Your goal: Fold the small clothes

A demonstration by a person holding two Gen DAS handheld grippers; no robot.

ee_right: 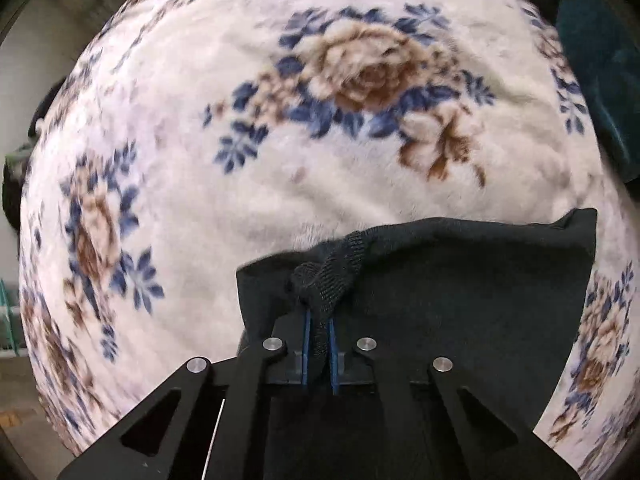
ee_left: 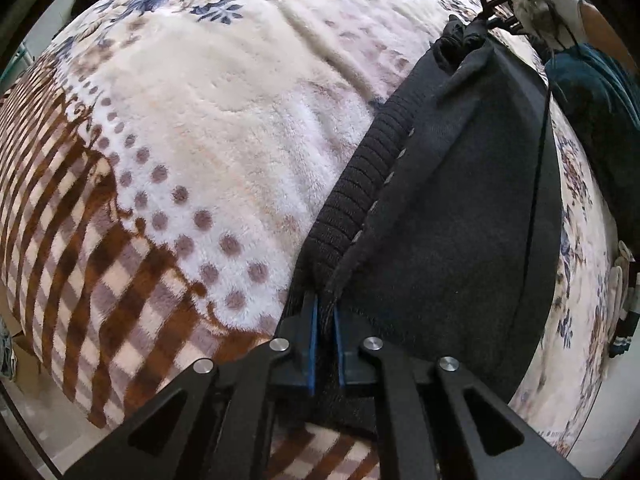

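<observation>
You've got the dark garment (ee_left: 452, 200) stretched between both tools above the floral blanket (ee_left: 208, 92): left gripper (ee_left: 325, 334) is nearly closed, blue pads pinching the ribbed hem (ee_left: 360, 192) at one corner, and right gripper (ee_right: 319, 344) is likewise clamped down on a bunched ribbed edge (ee_right: 332, 268) at the other end. From the left wrist view you can see the right tool and your gloved hand (ee_left: 548, 4) at the far end of the span. Main risk as I read it: the right bite looks thin and bunched, so more tension along the hem could pull the knit out of the pads and drop that corner. Second risk: the body hangs slack below the hem, so if you lay it down unevenly it'll likely crease or land skewed, and the plush pile may drag the fabric and spoil the fold line. A teal fabric (ee_right: 600, 64) sits at the blanket's far edge; keep the garment off it. Containers: none in either view, nothing to report there.
</observation>
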